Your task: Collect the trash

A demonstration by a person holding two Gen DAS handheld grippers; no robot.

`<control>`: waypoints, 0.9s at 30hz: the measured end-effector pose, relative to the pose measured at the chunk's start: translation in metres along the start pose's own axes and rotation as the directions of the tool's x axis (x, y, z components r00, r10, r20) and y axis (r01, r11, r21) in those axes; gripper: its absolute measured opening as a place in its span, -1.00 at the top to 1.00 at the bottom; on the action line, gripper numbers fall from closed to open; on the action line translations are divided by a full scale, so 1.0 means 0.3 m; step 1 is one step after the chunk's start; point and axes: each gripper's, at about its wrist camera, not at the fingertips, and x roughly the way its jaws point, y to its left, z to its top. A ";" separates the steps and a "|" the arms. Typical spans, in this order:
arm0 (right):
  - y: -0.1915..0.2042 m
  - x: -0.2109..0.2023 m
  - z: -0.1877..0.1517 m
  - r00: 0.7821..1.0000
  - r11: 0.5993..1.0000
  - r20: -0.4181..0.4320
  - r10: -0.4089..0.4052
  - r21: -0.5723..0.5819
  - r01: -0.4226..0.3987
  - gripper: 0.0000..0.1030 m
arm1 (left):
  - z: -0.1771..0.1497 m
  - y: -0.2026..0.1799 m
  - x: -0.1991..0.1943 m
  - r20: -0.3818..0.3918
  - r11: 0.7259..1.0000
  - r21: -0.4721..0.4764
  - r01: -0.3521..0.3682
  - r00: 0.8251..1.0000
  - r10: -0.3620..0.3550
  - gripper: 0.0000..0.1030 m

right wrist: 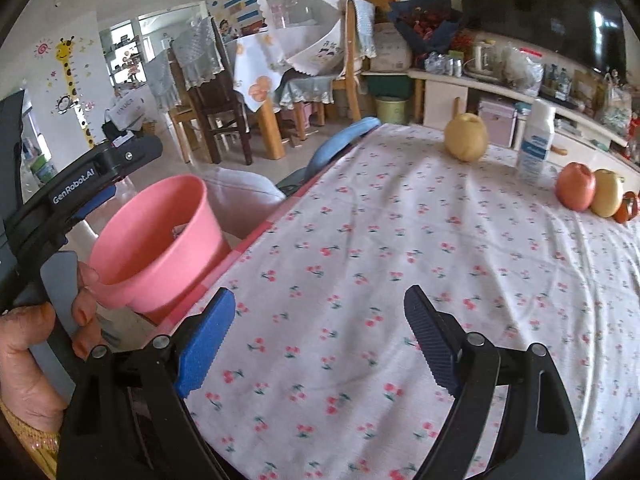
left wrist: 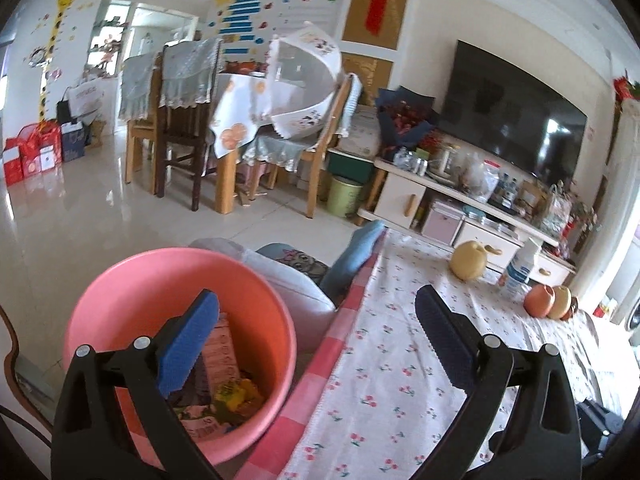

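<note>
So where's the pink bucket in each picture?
Left wrist view: the pink bucket sits at the lower left, beside the table's edge, with wrappers inside.
Right wrist view: the pink bucket is at the middle left, beside the table's edge.
Shared landmark: the yellow pear on the cherry-print tablecloth.

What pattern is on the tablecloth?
White tablecloth printed with small red cherries, pink checked border; clearest in the right wrist view.

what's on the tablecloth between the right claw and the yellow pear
Nothing: in the right wrist view only bare cherry-print tablecloth runs from the open right claw to the pear.
</note>
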 end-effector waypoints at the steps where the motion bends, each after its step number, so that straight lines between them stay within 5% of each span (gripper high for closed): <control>1: -0.006 -0.011 -0.003 1.000 1.000 0.005 -0.009 -0.002 0.009 -0.67 | -0.004 -0.015 -0.002 -0.003 1.000 0.010 0.004 1.000 -0.004 -0.92; 27: -0.245 -0.262 -0.127 0.976 0.979 0.083 -0.203 0.048 0.200 -0.67 | -0.158 -0.459 -0.046 -0.117 0.959 0.223 0.175 0.981 -0.152 -0.92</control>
